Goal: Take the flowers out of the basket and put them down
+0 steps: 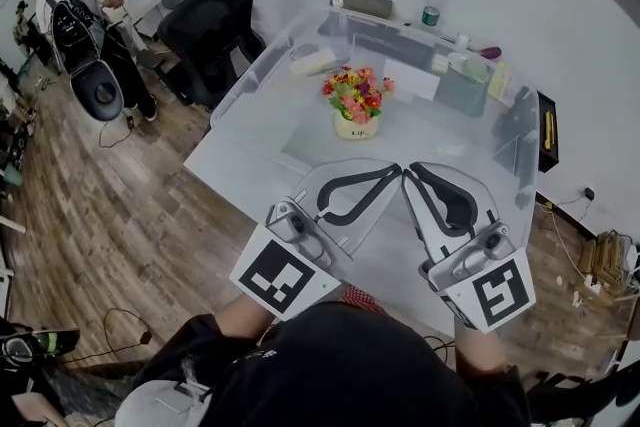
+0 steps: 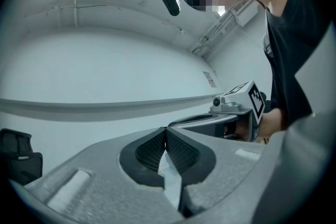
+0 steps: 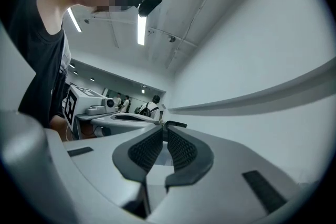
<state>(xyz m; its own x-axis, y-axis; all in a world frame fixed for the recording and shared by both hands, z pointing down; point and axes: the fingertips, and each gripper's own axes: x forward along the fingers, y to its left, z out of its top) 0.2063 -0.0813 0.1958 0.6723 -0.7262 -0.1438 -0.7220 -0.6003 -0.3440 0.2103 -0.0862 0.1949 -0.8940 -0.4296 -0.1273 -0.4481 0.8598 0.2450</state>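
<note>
From the head view, my left claw (image 1: 392, 177) and right claw (image 1: 416, 175) hang side by side above the near edge of the table (image 1: 262, 177), tips almost touching each other, while the flowers (image 1: 355, 97) stand in their basket (image 1: 352, 126) well ahead at mid-table, untouched. Going in like this I could knock the claws together or, I reckon, tip that small basket, and pulling the bunch may drag the basket up with it. The flowers are too small here to tell how they are seated. In the left gripper view my jaws are pressed together on nothing, and only wall, ceiling and the other claw show beyond. In the right gripper view the jaws meet at the tips, empty too, and neither table nor flowers appear.
</note>
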